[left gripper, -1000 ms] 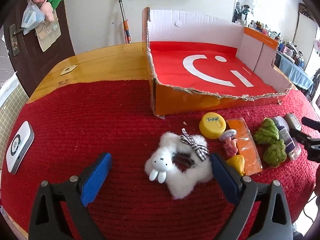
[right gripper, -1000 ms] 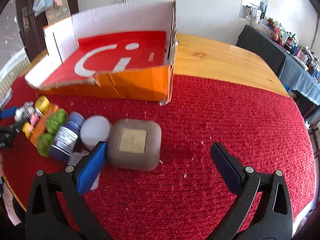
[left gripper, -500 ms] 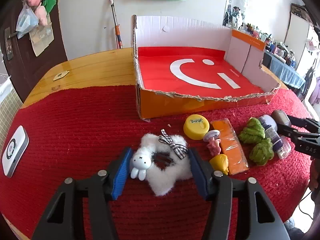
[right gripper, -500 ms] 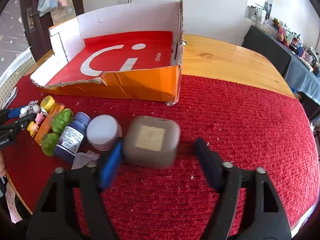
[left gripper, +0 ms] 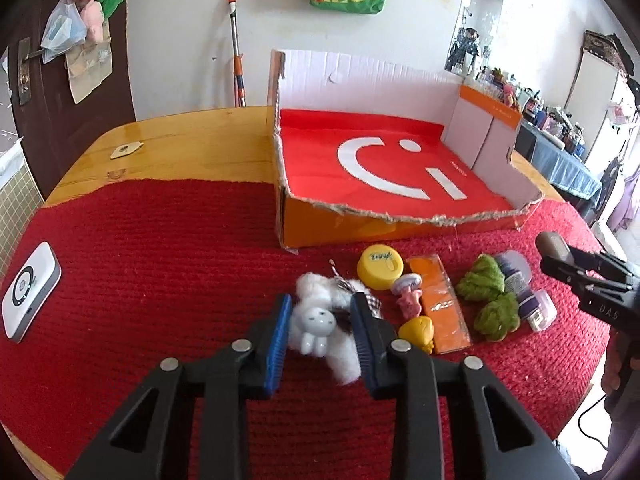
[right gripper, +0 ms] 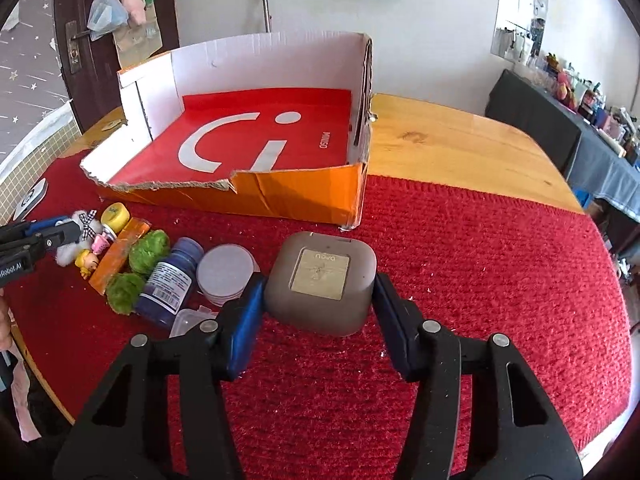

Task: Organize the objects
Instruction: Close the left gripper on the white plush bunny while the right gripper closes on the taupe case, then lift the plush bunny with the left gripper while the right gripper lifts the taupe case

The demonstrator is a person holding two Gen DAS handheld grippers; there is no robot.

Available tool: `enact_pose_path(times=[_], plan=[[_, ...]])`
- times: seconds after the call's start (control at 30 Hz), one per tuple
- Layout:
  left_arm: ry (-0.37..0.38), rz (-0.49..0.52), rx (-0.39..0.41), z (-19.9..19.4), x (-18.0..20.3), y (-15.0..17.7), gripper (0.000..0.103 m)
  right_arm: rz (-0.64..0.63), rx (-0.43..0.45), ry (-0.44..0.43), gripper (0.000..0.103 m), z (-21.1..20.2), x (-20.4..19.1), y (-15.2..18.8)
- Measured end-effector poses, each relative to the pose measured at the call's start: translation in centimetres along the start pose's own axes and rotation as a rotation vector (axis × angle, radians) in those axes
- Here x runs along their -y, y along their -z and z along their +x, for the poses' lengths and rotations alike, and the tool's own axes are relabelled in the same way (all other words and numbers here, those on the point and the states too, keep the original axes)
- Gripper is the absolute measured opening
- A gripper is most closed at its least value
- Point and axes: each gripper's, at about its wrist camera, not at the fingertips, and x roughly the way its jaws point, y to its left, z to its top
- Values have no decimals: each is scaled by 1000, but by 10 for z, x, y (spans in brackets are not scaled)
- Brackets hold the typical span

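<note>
Each hand-held gripper has just closed — left (left gripper: pixel 320 322) pinching fluffy rabbit toy (left gripper: pixel 318 326), right (right gripper: pixel 318 304) grey case (right gripper: pixel 322 280).

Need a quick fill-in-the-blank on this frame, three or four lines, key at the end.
1. The left gripper is closing its jaws on a fluffy white ____ toy.
2. The right gripper has its jaws around a grey-brown square ____.
3. The cardboard box holds ____ objects so far.
4. The table is partly covered by a ____ mat.

Missing words: rabbit; case; no; red
</note>
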Motion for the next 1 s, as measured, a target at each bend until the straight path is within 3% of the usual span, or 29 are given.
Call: enact_pose_path(times=[0.13,0.2,1.0], plan=[[10,-19,-7,1,-4,-1,26,12,-8,-8,52,0,2,1],[11,-20,-13,1,-5,0,18,16,-10,-11,52,0,2,2],[22,-12,0,-7,-4,3,18,4,4,-18,52,-4,2,4]])
